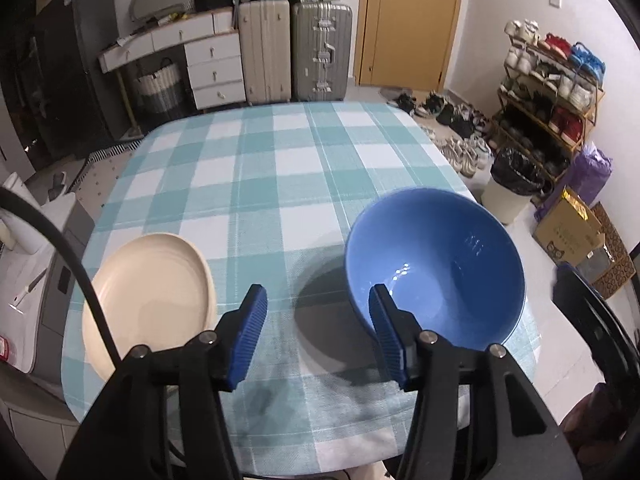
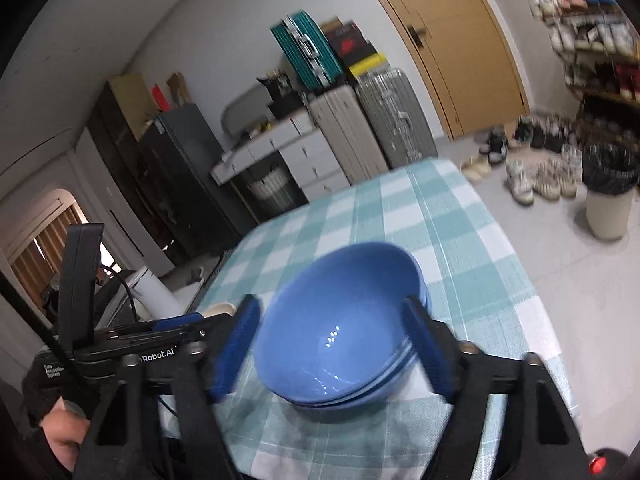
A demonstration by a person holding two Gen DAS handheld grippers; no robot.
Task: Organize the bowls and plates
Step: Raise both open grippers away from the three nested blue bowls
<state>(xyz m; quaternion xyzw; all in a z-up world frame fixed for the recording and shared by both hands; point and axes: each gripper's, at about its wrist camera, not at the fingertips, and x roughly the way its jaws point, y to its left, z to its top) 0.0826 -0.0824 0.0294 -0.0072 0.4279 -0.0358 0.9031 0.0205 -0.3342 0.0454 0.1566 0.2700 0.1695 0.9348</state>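
the blue bowls (image 2: 340, 320) sit between the right hand-held gripper (image 2: 336, 344) pads, apart and unclamped; the left hand-held gripper (image 1: 318, 336), also apart, hangs beside them.

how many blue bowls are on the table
At least 2, likely 3: they sit nested in one stack of blue bowls near the table's front edge, right of the cream plate. Stacked rims show in the right wrist view; more may be hidden inside.

Blue bowls (image 2: 340, 320), cream plate (image 1: 152, 300), teal-and-white checked tablecloth (image 1: 280, 168)
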